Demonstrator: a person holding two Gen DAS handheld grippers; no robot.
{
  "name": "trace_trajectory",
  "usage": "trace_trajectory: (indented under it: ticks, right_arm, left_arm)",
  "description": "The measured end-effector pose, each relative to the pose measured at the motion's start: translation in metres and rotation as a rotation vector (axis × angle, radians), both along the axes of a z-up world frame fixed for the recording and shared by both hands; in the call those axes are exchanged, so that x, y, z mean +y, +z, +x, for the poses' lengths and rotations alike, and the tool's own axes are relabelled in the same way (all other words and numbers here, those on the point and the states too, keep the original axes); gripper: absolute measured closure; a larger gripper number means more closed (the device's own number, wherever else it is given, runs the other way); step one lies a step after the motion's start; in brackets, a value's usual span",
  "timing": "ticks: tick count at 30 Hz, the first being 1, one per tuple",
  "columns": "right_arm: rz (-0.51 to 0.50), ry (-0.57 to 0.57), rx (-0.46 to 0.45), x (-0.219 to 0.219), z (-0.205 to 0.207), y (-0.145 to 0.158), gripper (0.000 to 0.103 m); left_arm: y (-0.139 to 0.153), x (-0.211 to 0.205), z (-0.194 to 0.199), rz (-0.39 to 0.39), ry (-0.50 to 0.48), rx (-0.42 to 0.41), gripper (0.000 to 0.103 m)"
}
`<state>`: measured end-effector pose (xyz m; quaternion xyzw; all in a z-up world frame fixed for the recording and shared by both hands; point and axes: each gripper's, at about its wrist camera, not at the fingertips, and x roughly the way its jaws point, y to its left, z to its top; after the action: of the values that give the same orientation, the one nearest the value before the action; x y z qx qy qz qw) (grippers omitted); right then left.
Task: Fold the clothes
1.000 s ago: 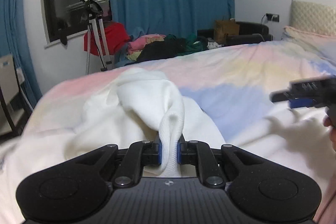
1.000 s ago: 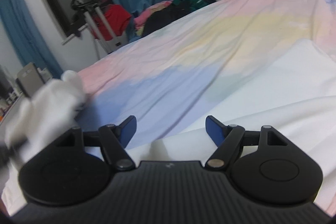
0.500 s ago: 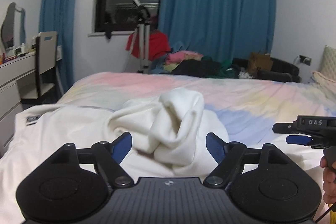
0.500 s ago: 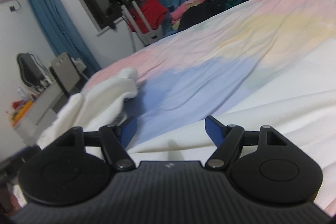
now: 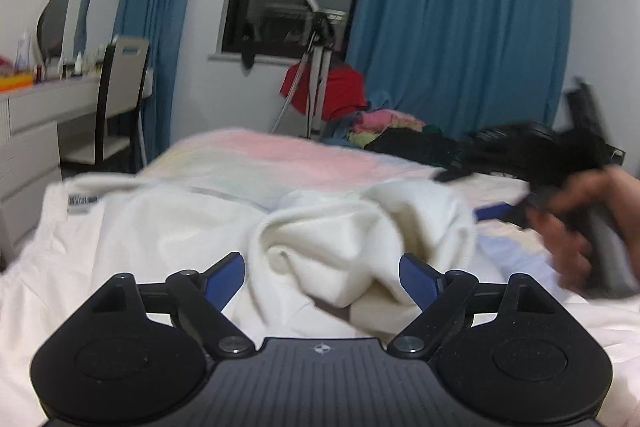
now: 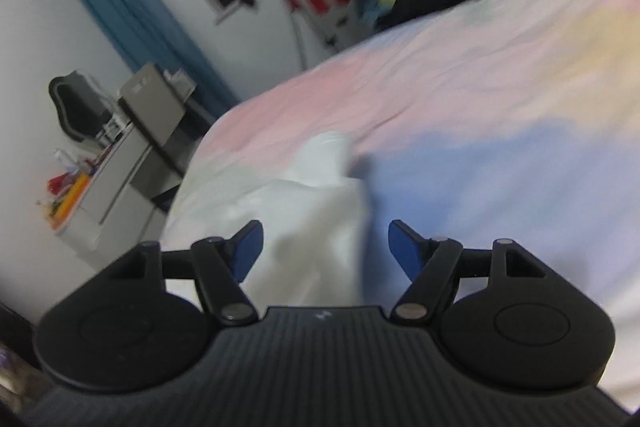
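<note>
Both grippers, the left gripper (image 5: 322, 273) and the right gripper (image 6: 322, 241), hang with jaws spread and empty just above the bunched white sweater (image 5: 352, 239) lying on the pastel bedspread (image 6: 500, 99), seemingly poised to pick fresh corners for folding.

Bedroom count: one white garment (image 5: 352, 239), two grippers

One left gripper (image 5: 322, 277), one right gripper (image 6: 322, 247), one bed (image 6: 500, 99), one chair (image 5: 120, 95), one tripod (image 5: 316, 75), one clothes pile (image 5: 396, 131), upper right.
</note>
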<state>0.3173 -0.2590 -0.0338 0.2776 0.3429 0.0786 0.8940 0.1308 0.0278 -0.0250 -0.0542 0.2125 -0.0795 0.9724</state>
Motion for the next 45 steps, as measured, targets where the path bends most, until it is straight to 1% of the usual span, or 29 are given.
trace_trajectory:
  ticks: [2, 3, 4, 5, 6, 7, 8, 10, 13, 16, 18, 20, 22, 23, 24, 26, 30, 31, 33, 35, 36, 37, 38, 39, 40, 41, 42, 43, 45]
  right_arm:
    - [0.008, -0.02, 0.064, 0.013, 0.035, -0.011, 0.033]
    - [0.01, -0.029, 0.096, 0.018, 0.048, -0.018, 0.04]
    - [0.013, -0.035, 0.131, 0.021, 0.059, -0.026, 0.045]
    - [0.007, -0.037, 0.161, 0.024, 0.066, -0.033, 0.055]
    - [-0.01, -0.038, 0.182, 0.026, 0.07, -0.038, 0.08]
    - [-0.033, -0.043, 0.193, 0.028, 0.074, -0.04, 0.092]
    - [-0.055, -0.053, 0.179, 0.027, 0.074, -0.036, 0.096]
    - [-0.062, -0.086, 0.107, 0.017, 0.07, -0.016, 0.097]
    - [-0.065, -0.144, -0.028, -0.008, 0.06, 0.029, 0.097]
    - [-0.062, -0.222, -0.219, -0.042, 0.04, 0.082, 0.098]
    - [-0.081, -0.291, -0.341, -0.069, 0.02, 0.108, 0.097]
    - [-0.098, -0.375, -0.438, -0.1, -0.008, 0.118, 0.097]
    - [-0.124, -0.472, -0.479, -0.131, -0.037, 0.109, 0.097]
    - [-0.136, -0.518, -0.473, -0.145, -0.049, 0.1, 0.097]
    - [-0.143, -0.557, -0.43, -0.158, -0.059, 0.084, 0.096]
    - [-0.111, -0.605, -0.316, -0.185, -0.075, 0.037, 0.095]
    - [0.077, -0.698, -0.014, -0.232, -0.107, -0.069, 0.094]
    - [0.123, -0.71, 0.034, -0.24, -0.115, -0.09, 0.094]
    - [0.217, -0.729, 0.063, -0.251, -0.13, -0.112, 0.093]
    - [0.318, -0.755, 0.071, -0.258, -0.138, -0.114, 0.091]
    - [0.343, -0.769, 0.083, -0.261, -0.141, -0.112, 0.088]
    - [0.343, -0.784, 0.104, -0.262, -0.144, -0.107, 0.086]
    - [0.328, -0.792, 0.124, -0.261, -0.147, -0.101, 0.08]
    - [0.294, -0.795, 0.135, -0.259, -0.151, -0.095, 0.069]
    - [0.254, -0.798, 0.136, -0.255, -0.156, -0.087, 0.062]
    - [0.213, -0.8, 0.138, -0.25, -0.161, -0.079, 0.041]
    - [0.177, -0.799, 0.14, -0.247, -0.168, -0.073, 0.023]
    - [0.147, -0.792, 0.13, -0.241, -0.176, -0.068, 0.02]
    - [0.113, -0.768, 0.099, -0.223, -0.191, -0.058, 0.021]
  left_arm:
    - [-0.007, 0.007, 0.004, -0.021, 0.003, 0.012, 0.017]
    - [-0.011, 0.009, 0.005, -0.027, 0.004, 0.015, 0.017]
    - [-0.013, 0.012, 0.006, -0.024, 0.006, 0.01, 0.017]
    - [-0.014, 0.013, 0.006, -0.022, 0.007, 0.005, 0.017]
    - [-0.015, 0.016, 0.01, -0.048, 0.01, 0.015, 0.017]
    - [-0.016, 0.02, 0.014, -0.075, 0.013, 0.026, 0.017]
    - [-0.017, 0.024, 0.018, -0.101, 0.016, 0.036, 0.017]
    - [-0.021, 0.032, 0.024, -0.146, 0.027, 0.057, 0.017]
    - [-0.027, 0.043, 0.03, -0.193, 0.049, 0.086, 0.017]
    - [-0.026, 0.047, 0.028, -0.228, 0.05, 0.088, 0.017]
    - [-0.025, 0.047, 0.024, -0.224, 0.042, 0.083, 0.017]
    - [-0.024, 0.043, 0.02, -0.205, 0.035, 0.079, 0.017]
    - [-0.023, 0.036, 0.016, -0.181, 0.02, 0.08, 0.017]
    - [-0.022, 0.033, 0.014, -0.168, 0.013, 0.081, 0.017]
    - [-0.023, 0.03, 0.013, -0.151, 0.006, 0.082, 0.017]
    - [-0.024, 0.025, 0.01, -0.117, -0.009, 0.084, 0.017]
    - [-0.029, 0.017, 0.006, -0.062, -0.026, 0.093, 0.017]
    - [-0.031, 0.015, 0.006, -0.052, -0.026, 0.097, 0.017]
    - [-0.033, 0.013, 0.005, -0.038, -0.027, 0.101, 0.017]
    - [-0.033, 0.01, 0.006, -0.013, -0.029, 0.097, 0.017]
    - [-0.034, 0.007, 0.007, 0.004, -0.028, 0.092, 0.016]
    - [-0.035, 0.005, 0.008, 0.022, -0.028, 0.088, 0.016]
    - [-0.037, 0.003, 0.009, 0.04, -0.023, 0.086, 0.016]
    - [-0.04, 0.0, 0.01, 0.056, -0.018, 0.087, 0.016]
    - [-0.04, -0.001, 0.014, 0.066, -0.017, 0.086, 0.016]
    - [-0.041, -0.002, 0.017, 0.075, -0.017, 0.086, 0.016]
    - [-0.043, -0.005, 0.02, 0.092, -0.014, 0.082, 0.016]
    - [-0.043, -0.005, 0.021, 0.106, -0.013, 0.077, 0.016]
    - [-0.043, -0.008, 0.023, 0.131, -0.018, 0.053, 0.016]
